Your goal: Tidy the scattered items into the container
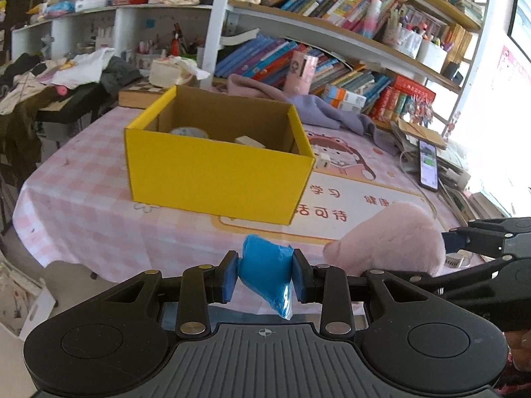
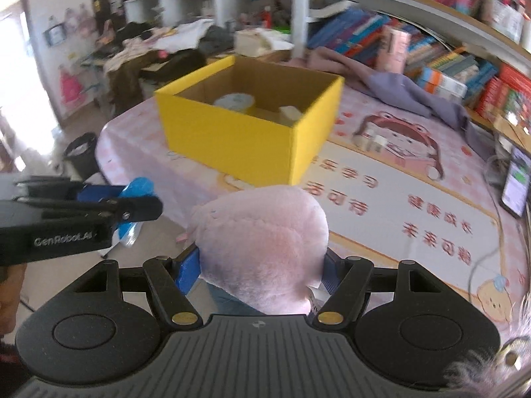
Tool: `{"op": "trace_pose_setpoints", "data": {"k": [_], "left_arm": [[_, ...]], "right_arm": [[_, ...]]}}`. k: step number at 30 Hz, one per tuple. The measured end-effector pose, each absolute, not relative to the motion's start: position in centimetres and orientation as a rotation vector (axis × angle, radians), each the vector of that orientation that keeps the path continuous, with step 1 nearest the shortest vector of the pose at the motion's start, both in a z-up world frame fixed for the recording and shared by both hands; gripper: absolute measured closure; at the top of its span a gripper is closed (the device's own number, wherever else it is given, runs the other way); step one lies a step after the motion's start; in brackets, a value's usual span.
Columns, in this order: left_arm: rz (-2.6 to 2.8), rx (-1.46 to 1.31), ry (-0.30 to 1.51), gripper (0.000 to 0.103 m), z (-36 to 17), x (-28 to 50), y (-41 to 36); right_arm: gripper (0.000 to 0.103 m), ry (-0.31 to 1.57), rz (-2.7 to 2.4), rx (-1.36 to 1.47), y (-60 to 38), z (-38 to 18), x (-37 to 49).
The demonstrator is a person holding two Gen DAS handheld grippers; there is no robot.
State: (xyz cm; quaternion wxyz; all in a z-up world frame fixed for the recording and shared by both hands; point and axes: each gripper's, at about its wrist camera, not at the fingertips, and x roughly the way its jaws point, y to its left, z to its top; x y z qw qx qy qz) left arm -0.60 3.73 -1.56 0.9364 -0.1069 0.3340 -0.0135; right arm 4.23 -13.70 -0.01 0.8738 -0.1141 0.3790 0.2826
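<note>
Yellow cardboard box (image 1: 219, 179) stands open-topped on the pink checked tablecloth (image 1: 83, 219), at about twelve o'clock from both grippers; inside it lie a pale roll of tape (image 2: 235, 101) and a small cream block (image 2: 289, 112). Left gripper (image 1: 265, 273) is closed partway on a blue plastic packet (image 1: 267, 267), its blue pads pressing the packet from both sides. Right gripper (image 2: 262, 270) stands wider, its jaws closed around a pink plush toy (image 2: 262, 235) that bulges out between them. In the left wrist view this plush sits at about three o'clock of the blue packet, just beside it; in the right wrist view the left gripper's side, printed "GenRobot.AI" (image 2: 64, 239), comes in at nine o'clock. Two small pale blocks (image 2: 371, 141) lie loose on the cloth at about three o'clock of the box, over a printed cartoon girl (image 2: 398, 139). Red Chinese characters (image 2: 434, 229) run across the cloth nearer the grippers, upside down from here. A phone (image 1: 428, 165) with a lit screen lies at the table's far right edge, its text too small to read. Packed bookshelves (image 1: 332, 16) rise behind, their spine lettering too small to make out, and a lilac cloth (image 1: 332, 112) is draped beyond the box.
</note>
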Motion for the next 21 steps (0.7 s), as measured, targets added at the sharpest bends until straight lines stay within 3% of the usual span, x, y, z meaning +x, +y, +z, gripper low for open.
{"op": "trace_pose_setpoints", "data": {"k": [21], "left_arm": [[0.005, -0.231, 0.66, 0.071, -1.2, 0.0, 5.8]], "right_arm": [[0.035, 0.768, 0.686, -0.252, -11.1, 0.2, 4.1]]}}
